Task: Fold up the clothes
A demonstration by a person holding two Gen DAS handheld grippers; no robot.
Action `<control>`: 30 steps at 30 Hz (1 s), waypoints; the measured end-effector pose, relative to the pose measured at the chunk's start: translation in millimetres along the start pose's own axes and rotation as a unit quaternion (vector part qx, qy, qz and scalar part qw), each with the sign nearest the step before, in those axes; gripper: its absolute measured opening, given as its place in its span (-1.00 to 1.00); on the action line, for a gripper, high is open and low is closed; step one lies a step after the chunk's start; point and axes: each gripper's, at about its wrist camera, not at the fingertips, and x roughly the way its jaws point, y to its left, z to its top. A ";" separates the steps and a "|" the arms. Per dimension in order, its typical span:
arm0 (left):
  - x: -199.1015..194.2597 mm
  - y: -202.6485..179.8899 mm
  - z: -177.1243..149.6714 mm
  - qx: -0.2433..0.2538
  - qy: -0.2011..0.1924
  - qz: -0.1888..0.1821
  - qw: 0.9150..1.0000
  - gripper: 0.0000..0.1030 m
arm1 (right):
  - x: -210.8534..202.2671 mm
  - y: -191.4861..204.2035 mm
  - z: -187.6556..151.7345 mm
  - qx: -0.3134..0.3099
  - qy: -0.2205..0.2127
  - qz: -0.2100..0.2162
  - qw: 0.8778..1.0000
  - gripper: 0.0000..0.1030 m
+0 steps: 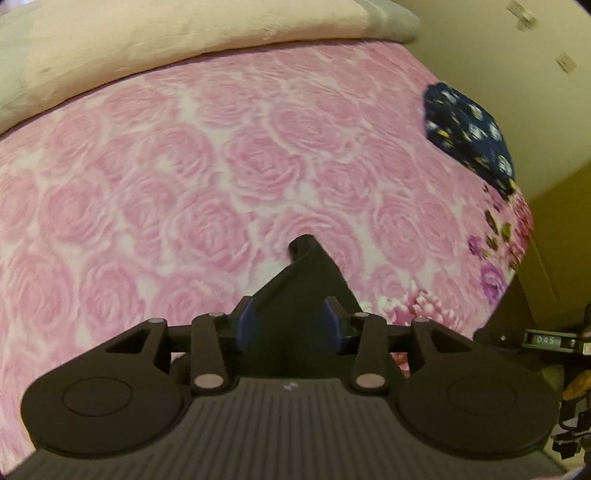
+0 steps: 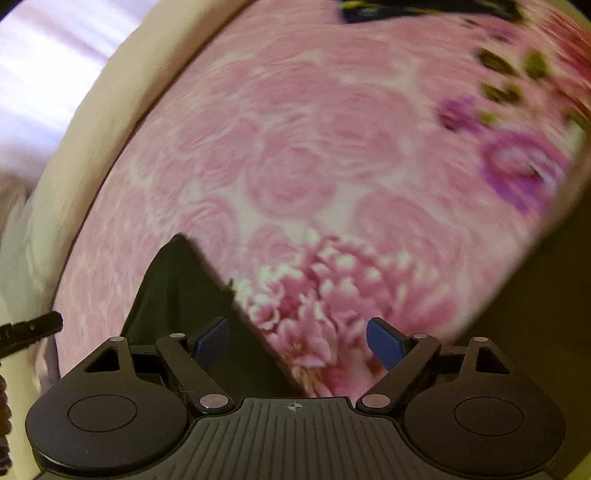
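Observation:
A black garment rises in a peak between the blue pads of my left gripper, which is shut on it above the pink rose bedspread. In the right wrist view the same black garment hangs at the lower left, reaching past the left pad. My right gripper stands open over the bedspread, with only the cloth's edge near its left finger. A dark blue flowered garment lies at the bed's far right, and its edge shows at the top of the right wrist view.
A cream blanket is bunched along the far side of the bed, and it shows as a pale blanket band on the left. The bed's edge drops off at the right beside a beige wall.

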 end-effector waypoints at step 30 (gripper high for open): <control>148.7 73.9 19.0 0.142 0.098 -0.218 0.961 -0.96 | 68.3 24.4 -190.2 0.334 -0.241 0.030 0.911 -0.80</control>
